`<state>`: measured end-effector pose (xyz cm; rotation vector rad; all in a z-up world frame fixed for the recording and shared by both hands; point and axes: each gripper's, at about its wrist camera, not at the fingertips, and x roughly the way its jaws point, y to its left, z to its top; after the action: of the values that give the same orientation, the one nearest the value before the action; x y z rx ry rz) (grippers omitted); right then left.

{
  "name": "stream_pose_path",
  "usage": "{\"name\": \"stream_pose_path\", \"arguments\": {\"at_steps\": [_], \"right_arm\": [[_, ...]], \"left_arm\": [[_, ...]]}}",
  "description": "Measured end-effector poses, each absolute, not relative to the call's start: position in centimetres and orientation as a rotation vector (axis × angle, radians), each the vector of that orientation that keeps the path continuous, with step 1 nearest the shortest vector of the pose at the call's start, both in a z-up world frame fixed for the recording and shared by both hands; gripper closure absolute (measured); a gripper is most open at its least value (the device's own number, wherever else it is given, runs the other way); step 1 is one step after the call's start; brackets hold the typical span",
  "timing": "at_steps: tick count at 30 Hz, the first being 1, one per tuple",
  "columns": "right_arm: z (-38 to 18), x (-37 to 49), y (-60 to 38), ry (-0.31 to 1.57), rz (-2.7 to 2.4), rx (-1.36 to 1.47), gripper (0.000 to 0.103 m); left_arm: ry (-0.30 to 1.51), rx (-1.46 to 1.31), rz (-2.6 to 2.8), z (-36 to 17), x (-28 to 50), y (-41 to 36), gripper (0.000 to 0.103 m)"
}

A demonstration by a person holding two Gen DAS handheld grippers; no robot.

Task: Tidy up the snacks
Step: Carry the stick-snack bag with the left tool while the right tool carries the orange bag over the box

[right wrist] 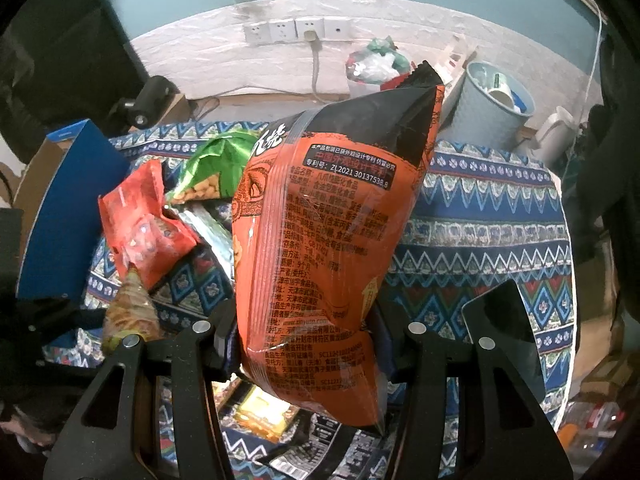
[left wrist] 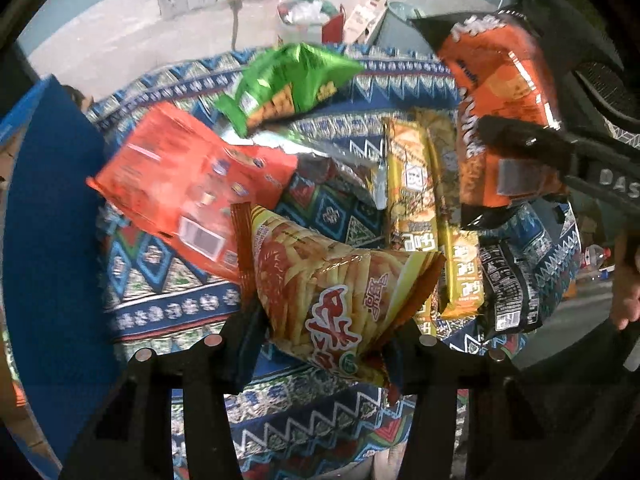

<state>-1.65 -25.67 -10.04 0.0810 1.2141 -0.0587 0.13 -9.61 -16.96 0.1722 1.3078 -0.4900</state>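
Note:
My left gripper [left wrist: 320, 344] is shut on a yellow fries snack bag [left wrist: 332, 284] and holds it above the patterned tablecloth [left wrist: 168, 288]. My right gripper [right wrist: 304, 340] is shut on an orange-and-black snack bag [right wrist: 320, 240], held upright; it also shows at the upper right of the left wrist view [left wrist: 500, 92]. On the cloth lie a red pouch [left wrist: 188, 184], a green bag [left wrist: 288, 80], yellow bars [left wrist: 416, 200], a silver packet [left wrist: 320, 156] and a black packet [left wrist: 508, 288].
A blue box [left wrist: 48, 216] stands at the table's left edge; it also shows in the right wrist view [right wrist: 68, 208]. A black phone [right wrist: 504, 328] lies on the right of the cloth. A grey bin [right wrist: 492, 100], wall sockets [right wrist: 296, 30] and clutter sit behind the table.

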Motion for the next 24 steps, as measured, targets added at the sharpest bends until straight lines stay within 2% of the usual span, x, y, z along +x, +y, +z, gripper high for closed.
{"name": "stream_pose_path", "arguments": {"at_steps": [24], "right_arm": [[-5.7,1.4,-16.4,1.119,0.08,-0.022,0.052]], "left_arm": [[1.064,0.13,-0.283,-7.3,2.0,0.9,0.05]]}}
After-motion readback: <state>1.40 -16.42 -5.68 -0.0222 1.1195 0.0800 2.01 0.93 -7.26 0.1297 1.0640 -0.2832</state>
